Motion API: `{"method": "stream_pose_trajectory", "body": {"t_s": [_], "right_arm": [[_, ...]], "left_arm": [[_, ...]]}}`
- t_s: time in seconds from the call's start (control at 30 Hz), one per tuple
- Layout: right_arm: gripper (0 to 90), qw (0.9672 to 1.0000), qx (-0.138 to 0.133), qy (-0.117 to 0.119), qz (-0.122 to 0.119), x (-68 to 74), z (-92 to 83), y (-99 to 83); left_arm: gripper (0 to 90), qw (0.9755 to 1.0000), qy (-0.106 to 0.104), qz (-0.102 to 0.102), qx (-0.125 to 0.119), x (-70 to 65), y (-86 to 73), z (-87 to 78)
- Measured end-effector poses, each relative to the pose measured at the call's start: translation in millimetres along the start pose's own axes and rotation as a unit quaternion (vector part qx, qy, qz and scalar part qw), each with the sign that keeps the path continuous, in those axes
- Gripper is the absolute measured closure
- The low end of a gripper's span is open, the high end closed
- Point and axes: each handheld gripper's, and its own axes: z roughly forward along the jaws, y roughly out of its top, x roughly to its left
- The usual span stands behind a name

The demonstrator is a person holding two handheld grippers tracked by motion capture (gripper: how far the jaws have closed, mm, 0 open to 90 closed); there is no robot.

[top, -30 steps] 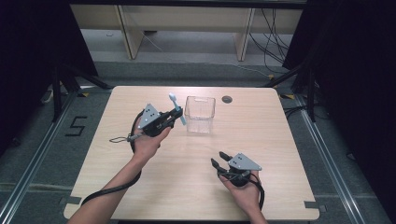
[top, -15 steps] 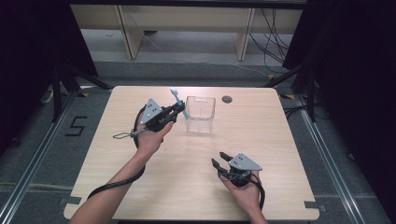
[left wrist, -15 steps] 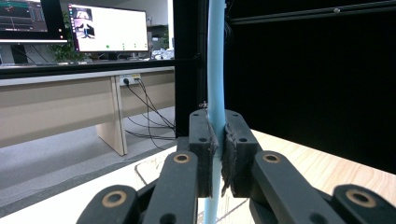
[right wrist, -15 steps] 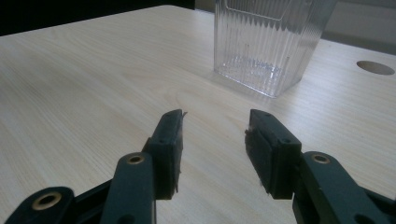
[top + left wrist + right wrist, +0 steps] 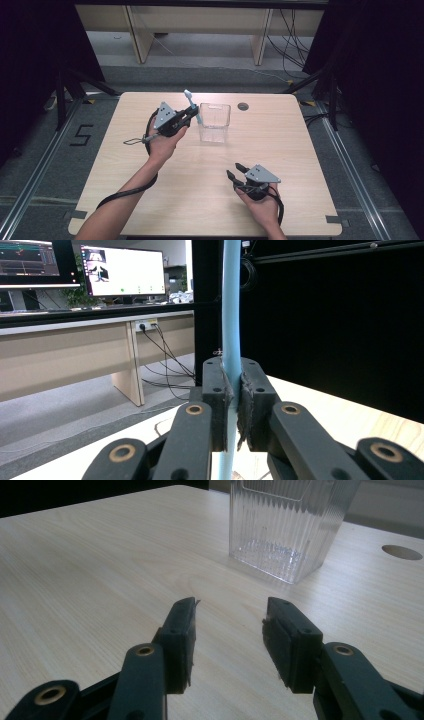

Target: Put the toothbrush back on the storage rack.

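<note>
1. high view, left of centre: the person's left forearm (image 5: 131, 192) rises from the lower left edge of the frame, with a black cable trailing beside it across the wooden table (image 5: 125, 150).
2. high view, upper left of centre: the left gripper (image 5: 190, 114), with a grey three-cornered plate on top, is raised above the table and clamps a light blue toothbrush (image 5: 193, 107); the brush stands nearly upright, its head at the top.
3. left gripper view, centre: the two black jaws are closed tight on the toothbrush's blue handle (image 5: 231, 315), which runs from the bottom edge up out of the top of the frame; desks and monitors (image 5: 122, 271) sit in the upper left background.
4. high view, centre: a clear ribbed plastic container (image 5: 214, 123) stands upright on the table, just right of the toothbrush; whether the brush touches its rim cannot be told.
5. high view, upper right of centre: a round dark grommet hole (image 5: 243, 106) lies in the tabletop, just beyond the container.
6. high view, lower right of centre: the right gripper (image 5: 234, 170) rests low over the table in the person's right hand (image 5: 260, 205), well apart from the container.
7. right gripper view, lower centre: the right jaws stand wide apart with bare tabletop between them; the container (image 5: 287, 525) stands ahead at the upper right of the frame.
</note>
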Motion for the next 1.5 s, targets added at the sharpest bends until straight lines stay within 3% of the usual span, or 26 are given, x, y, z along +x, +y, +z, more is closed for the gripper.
{"method": "stream_pose_trajectory", "body": {"t_s": [0.1, 0.13, 0.17, 0.27, 0.43, 0.57, 0.7, 0.73, 0.93, 1.0, 1.17, 1.2, 1.27, 1.43, 1.5], "right_arm": [[56.1, 1.0000, -0.004, -0.001, -0.004, -0.7, 0.4, 0.0], [56.1, 1.0000, 0.002, 0.005, 0.005, 0.4, 0.3, -0.1], [56.1, 1.0000, -0.003, -0.002, -0.009, -1.2, 0.4, 0.0], [56.1, 0.9999, -0.006, -0.004, -0.013, -1.4, 0.7, 0.0], [56.1, 0.9999, -0.006, -0.003, -0.013, -1.2, 0.9, 0.0], [56.1, 1.0000, -0.001, 0.001, 0.002, 0.7, 0.8, -0.4], [56.1, 1.0000, -0.005, 0.007, 0.000, 0.4, 2.3, -1.1], [56.1, 0.9999, -0.007, -0.003, -0.012, -0.6, 2.0, -0.7], [56.0, 0.9999, -0.004, -0.001, -0.013, -0.8, 1.6, -0.8], [56.0, 1.0000, 0.005, 0.004, 0.000, 0.9, 0.8, -0.7], [56.0, 0.9999, 0.009, 0.010, -0.004, 0.6, 1.4, -1.1], [55.9, 0.9999, 0.001, 0.003, -0.016, -0.8, 1.8, -1.0], [56.0, 1.0000, 0.005, 0.003, -0.004, 0.3, 1.2, -1.2], [55.9, 0.9998, -0.003, 0.001, -0.020, -1.2, 3.2, -1.7], [55.8, 1.0000, 0.003, 0.003, -0.009, 0.5, 2.5, -1.8]], "left_arm": [[82.5, 1.0000, 0.002, 0.000, 0.000, 1.0, -0.5, 1.5], [82.5, 1.0000, 0.002, 0.001, 0.000, 1.5, -0.6, 1.9], [82.5, 1.0000, 0.003, 0.001, -0.001, 2.1, -0.7, 2.4], [82.5, 1.0000, 0.005, 0.003, 0.001, 3.2, -0.3, 4.2], [82.5, 1.0000, 0.007, 0.002, 0.000, 3.7, -1.6, 6.9], [82.4, 1.0000, 0.009, 0.001, 0.004, 5.5, -3.5, 10.0], [82.5, 0.9999, 0.011, 0.003, 0.008, 6.0, -3.9, 11.1], [82.5, 0.9999, 0.012, 0.004, 0.008, 6.7, -4.5, 12.3], [82.5, 0.9999, 0.012, 0.004, 0.011, 6.7, -6.0, 13.3], [82.5, 0.9998, 0.013, 0.003, 0.013, 6.7, -6.6, 13.4], [82.4, 0.9998, 0.013, 0.005, 0.017, 7.4, -7.4, 13.6], [82.5, 0.9997, 0.014, 0.006, 0.019, 7.4, -8.1, 14.0], [82.5, 0.9996, 0.015, 0.005, 0.022, 7.5, -8.7, 14.2], [82.5, 0.9996, 0.014, 0.006, 0.026, 7.1, -11.7, 16.1], [82.5, 0.9994, 0.014, 0.007, 0.029, 6.8, -12.7, 16.3]]}}
